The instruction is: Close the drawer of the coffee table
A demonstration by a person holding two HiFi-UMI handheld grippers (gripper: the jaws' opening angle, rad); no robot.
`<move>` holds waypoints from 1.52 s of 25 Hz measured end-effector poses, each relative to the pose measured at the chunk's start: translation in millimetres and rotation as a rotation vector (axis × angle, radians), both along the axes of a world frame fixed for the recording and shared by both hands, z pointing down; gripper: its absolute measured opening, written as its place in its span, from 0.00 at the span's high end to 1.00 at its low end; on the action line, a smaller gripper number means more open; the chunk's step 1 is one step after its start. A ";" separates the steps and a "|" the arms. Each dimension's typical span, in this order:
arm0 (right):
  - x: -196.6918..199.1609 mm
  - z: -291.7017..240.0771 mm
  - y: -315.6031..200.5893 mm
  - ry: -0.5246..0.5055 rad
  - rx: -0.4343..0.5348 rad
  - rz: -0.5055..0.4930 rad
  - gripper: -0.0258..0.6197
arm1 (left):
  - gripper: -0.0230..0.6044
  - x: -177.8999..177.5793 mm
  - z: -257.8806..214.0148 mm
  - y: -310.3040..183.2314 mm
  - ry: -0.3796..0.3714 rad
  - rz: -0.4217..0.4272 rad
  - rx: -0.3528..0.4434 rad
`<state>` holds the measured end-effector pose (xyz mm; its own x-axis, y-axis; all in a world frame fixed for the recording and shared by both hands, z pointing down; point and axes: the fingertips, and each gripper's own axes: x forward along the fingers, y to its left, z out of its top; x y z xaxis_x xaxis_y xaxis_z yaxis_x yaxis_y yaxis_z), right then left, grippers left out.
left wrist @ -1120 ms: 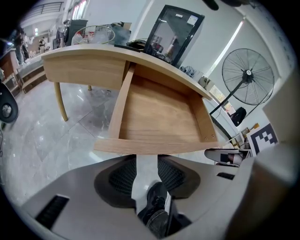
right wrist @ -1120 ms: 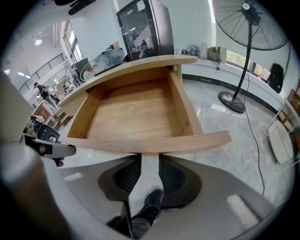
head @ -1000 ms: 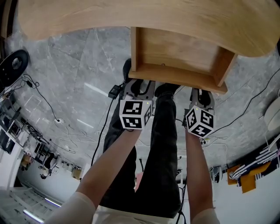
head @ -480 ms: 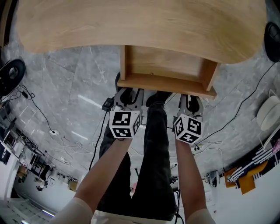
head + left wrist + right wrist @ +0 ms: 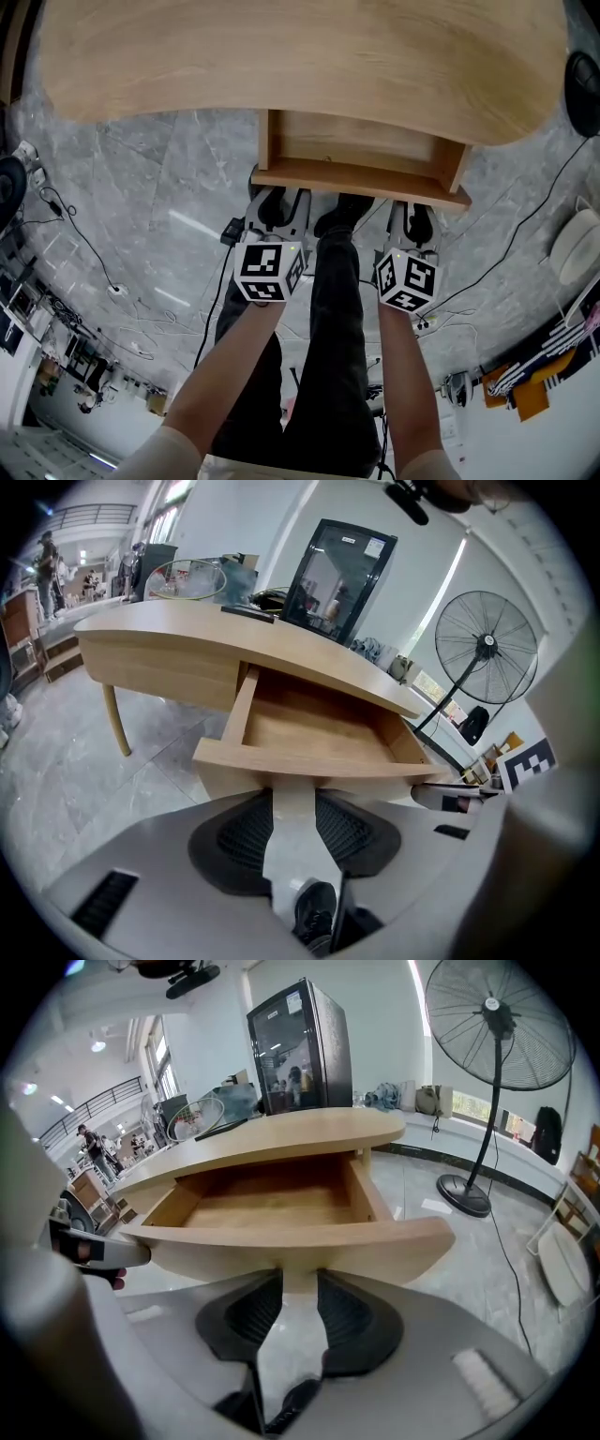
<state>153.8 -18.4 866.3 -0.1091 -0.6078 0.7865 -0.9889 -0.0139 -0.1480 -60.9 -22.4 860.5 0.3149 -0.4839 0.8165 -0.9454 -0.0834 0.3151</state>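
1. The drawer (image 5: pixel 361 141) juts open toward the near side from under the coffee table surface (image 5: pixel 281 56), showing only its bare wooden bottom.
2. Its front panel runs left to right.
3. The left hand-held gripper (image 5: pixel 281 199) and right hand-held gripper (image 5: pixel 412 217) sit just beside that panel, jaws apart, clamping nothing.

Empty light-wood drawer (image 5: pixel 361 181) juts open under the coffee table (image 5: pixel 281 66).
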 end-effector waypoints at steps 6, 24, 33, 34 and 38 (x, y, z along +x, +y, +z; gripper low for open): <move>1.8 0.5 -13.9 0.000 0.009 0.008 0.76 | 0.73 2.0 0.6 -12.2 0.002 0.009 0.008; 1.0 -1.2 -66.8 0.048 0.089 -0.051 0.76 | 0.74 2.4 -1.3 -70.2 -0.014 0.028 0.093; 0.7 -1.6 -88.4 0.110 0.143 -0.142 0.76 | 0.74 4.3 -0.7 -88.3 -0.051 0.099 0.133; 0.5 -1.3 -90.8 0.116 0.151 -0.146 0.76 | 0.73 4.2 -0.7 -91.3 -0.056 0.104 0.146; -0.2 -1.6 -101.4 0.136 0.179 -0.157 0.76 | 0.71 5.2 -2.4 -106.2 -0.078 0.109 0.215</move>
<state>153.6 -119.8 864.7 -0.1136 -0.7222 0.6823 -0.9878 0.1555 0.0001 -55.7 -128.6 858.1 0.3144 -0.6153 0.7228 -0.9480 -0.2433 0.2052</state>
